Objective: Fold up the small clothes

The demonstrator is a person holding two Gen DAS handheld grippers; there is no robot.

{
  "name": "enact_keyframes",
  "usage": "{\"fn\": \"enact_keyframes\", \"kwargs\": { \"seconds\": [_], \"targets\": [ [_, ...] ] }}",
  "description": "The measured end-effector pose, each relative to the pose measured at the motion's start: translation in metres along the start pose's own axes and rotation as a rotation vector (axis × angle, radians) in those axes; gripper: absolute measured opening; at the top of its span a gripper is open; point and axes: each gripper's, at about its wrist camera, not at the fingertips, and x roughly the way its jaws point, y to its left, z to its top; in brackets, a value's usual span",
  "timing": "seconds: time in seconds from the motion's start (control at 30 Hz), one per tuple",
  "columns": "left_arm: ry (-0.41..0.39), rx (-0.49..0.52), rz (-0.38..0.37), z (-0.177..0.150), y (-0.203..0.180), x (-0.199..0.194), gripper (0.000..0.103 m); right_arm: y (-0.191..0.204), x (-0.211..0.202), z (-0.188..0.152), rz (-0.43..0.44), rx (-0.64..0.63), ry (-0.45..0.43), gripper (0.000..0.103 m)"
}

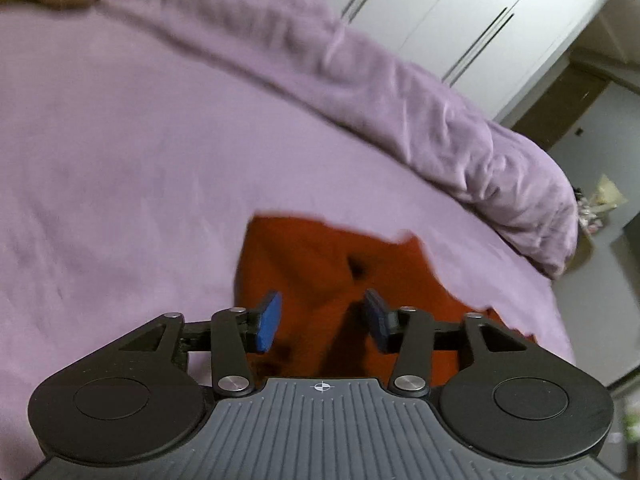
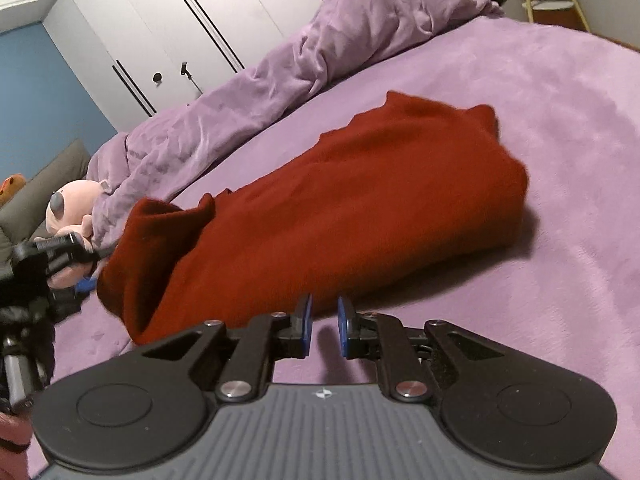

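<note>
A red garment (image 2: 320,208), loosely folded into a long bundle, lies on a bed covered by a purple sheet (image 2: 560,160). The left hand-held gripper (image 1: 320,320) hovers over one end of the garment, its blue pads spread apart with nothing pinched between them. The right hand-held gripper (image 2: 322,326) sits just beside the garment's near edge, its jaws a narrow gap apart and empty. A bunched purple duvet (image 2: 280,80) runs along the bed's far side, with a pink plush toy (image 2: 68,208) beside it.
</note>
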Motion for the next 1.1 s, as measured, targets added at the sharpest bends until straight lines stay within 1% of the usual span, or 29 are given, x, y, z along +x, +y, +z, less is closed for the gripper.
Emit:
{"fn": "enact_keyframes", "kwargs": {
  "seconds": [0.03, 0.1, 0.17, 0.2, 0.23, 0.3, 0.37, 0.43, 0.5, 0.53, 0.57, 0.6, 0.63, 0.67, 0.7, 0.73, 0.8, 0.87, 0.97, 1.03, 1.1],
  "targets": [
    [0.014, -0.038, -0.020, 0.001, 0.010, -0.002, 0.055, 0.004, 0.002, -0.001, 0.004, -0.006, -0.001, 0.018],
    [0.013, -0.144, -0.068, -0.002, 0.030, -0.002, 0.061, 0.009, 0.005, -0.002, 0.009, -0.022, 0.006, 0.022],
    [0.003, -0.270, -0.130, -0.005, 0.053, -0.001, 0.071, 0.015, 0.009, -0.004, 0.014, -0.041, 0.020, 0.022],
    [0.014, -0.326, -0.162, -0.007, 0.065, -0.001, 0.072, 0.018, 0.011, -0.004, 0.016, -0.052, 0.030, 0.022],
    [0.029, -0.355, -0.181, -0.008, 0.068, 0.003, 0.074, 0.021, 0.012, -0.004, 0.016, -0.060, 0.035, 0.022],
    [0.065, -0.358, -0.201, -0.010, 0.076, 0.009, 0.077, 0.025, 0.013, -0.006, 0.016, -0.076, 0.041, 0.022],
    [0.083, -0.335, -0.188, -0.013, 0.074, 0.017, 0.080, 0.028, 0.016, -0.007, 0.016, -0.077, 0.047, 0.022],
    [0.108, -0.318, -0.171, -0.015, 0.071, 0.029, 0.080, 0.030, 0.018, -0.008, 0.020, -0.074, 0.052, 0.023],
    [0.108, -0.301, -0.183, -0.016, 0.066, 0.037, 0.077, 0.033, 0.020, -0.008, 0.022, -0.075, 0.056, 0.023],
    [0.109, -0.300, -0.198, -0.014, 0.063, 0.041, 0.074, 0.034, 0.021, -0.009, 0.024, -0.077, 0.060, 0.023],
    [0.106, -0.307, -0.211, -0.014, 0.061, 0.043, 0.062, 0.036, 0.022, -0.009, 0.025, -0.080, 0.064, 0.023],
    [0.108, -0.320, -0.230, -0.014, 0.061, 0.045, 0.052, 0.038, 0.022, -0.010, 0.026, -0.085, 0.066, 0.023],
    [0.119, -0.343, -0.237, -0.015, 0.062, 0.050, 0.031, 0.039, 0.021, -0.010, 0.027, -0.092, 0.067, 0.024],
    [0.129, -0.374, -0.231, -0.015, 0.064, 0.053, 0.018, 0.040, 0.021, -0.011, 0.028, -0.100, 0.067, 0.024],
    [0.127, -0.404, -0.223, -0.016, 0.067, 0.053, 0.018, 0.041, 0.021, -0.011, 0.027, -0.106, 0.067, 0.024],
    [0.117, -0.404, -0.231, -0.015, 0.066, 0.051, 0.018, 0.041, 0.021, -0.012, 0.025, -0.111, 0.067, 0.024],
    [0.082, -0.344, -0.259, -0.008, 0.051, 0.039, 0.017, 0.040, 0.019, -0.010, 0.020, -0.108, 0.058, 0.024],
    [0.064, -0.281, -0.279, 0.000, 0.030, 0.025, 0.017, 0.036, 0.013, -0.006, 0.019, -0.106, 0.033, 0.024],
    [0.054, -0.167, -0.347, 0.009, -0.025, 0.005, 0.017, 0.026, 0.006, 0.000, 0.000, -0.093, -0.006, 0.024],
    [0.071, -0.054, -0.385, 0.003, -0.072, -0.001, 0.017, 0.019, 0.002, 0.005, -0.009, -0.064, -0.029, 0.024],
    [0.122, 0.062, -0.397, -0.014, -0.117, 0.006, 0.017, 0.012, -0.002, 0.010, -0.017, -0.032, -0.054, 0.024]
  ]
}}
